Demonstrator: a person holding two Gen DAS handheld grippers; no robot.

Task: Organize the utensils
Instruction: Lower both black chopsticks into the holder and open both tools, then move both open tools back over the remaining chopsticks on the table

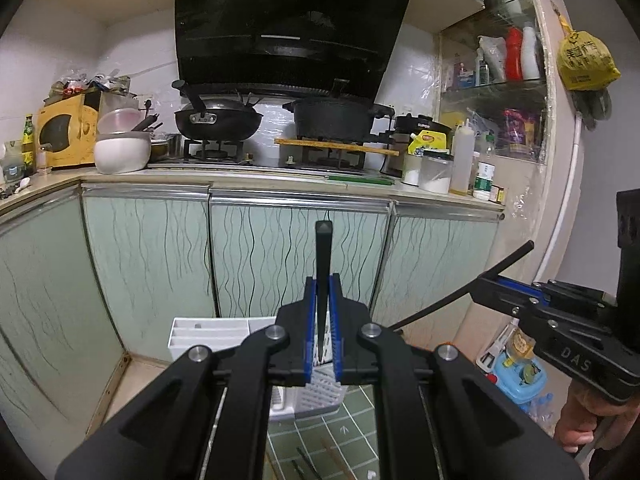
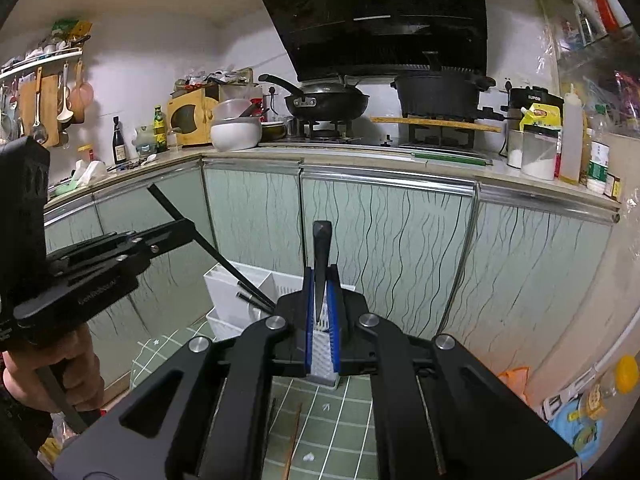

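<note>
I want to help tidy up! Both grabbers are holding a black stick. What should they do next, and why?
Probably lower the left gripper so its black chopstick drops into the white utensil holder just below. The holder already has one chopstick in it, and more utensils wait on the green mat.

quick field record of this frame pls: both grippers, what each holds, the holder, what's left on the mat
left gripper: shut on a black tapered chopstick, upright
right gripper: shut on a second black chopstick, upright
holder: white plastic compartmented utensil holder, on the green grid-patterned mat, beyond both grippers
holder contents: dark sticks already in one compartment, count unclear
left on mat: thin brown stick and a dark one beside it
backdrop: pale green cabinet doors
</note>
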